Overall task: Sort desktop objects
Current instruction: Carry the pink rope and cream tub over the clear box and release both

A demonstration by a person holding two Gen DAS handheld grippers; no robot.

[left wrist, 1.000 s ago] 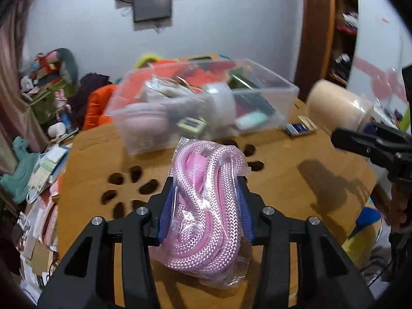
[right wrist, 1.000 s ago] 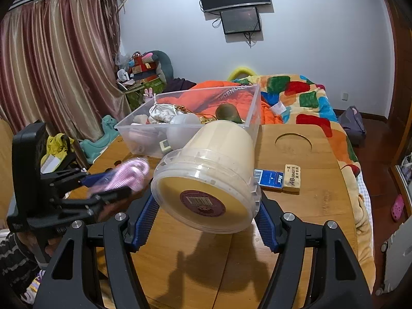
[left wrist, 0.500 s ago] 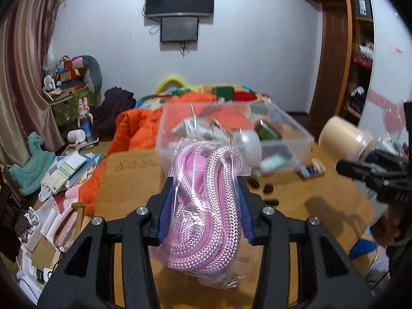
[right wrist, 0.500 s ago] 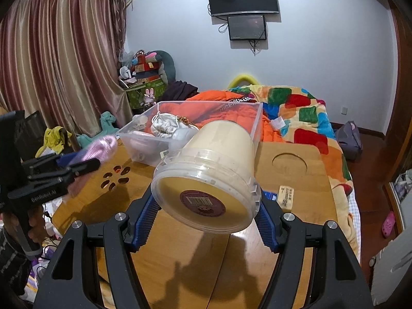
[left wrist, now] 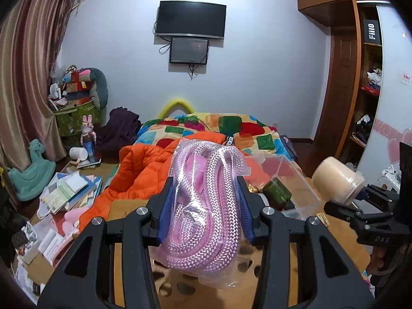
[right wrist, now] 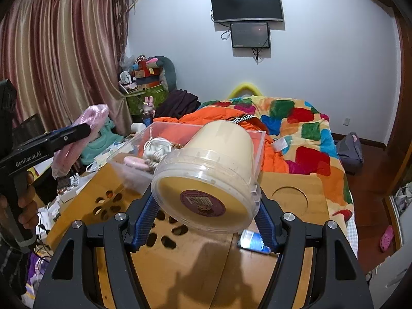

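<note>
1. While raised above the wooden counter, left hand-held gripper clenched on bagged pink rope.
2. Right hand-held gripper clamped around cream lidded tub, tilted, near clear storage bin.

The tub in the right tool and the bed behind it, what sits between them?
The clear bin, with an orange jacket draped behind it. The right wrist view shows this: the tub overlaps the bin's near side, and the bed lies beyond.
</note>
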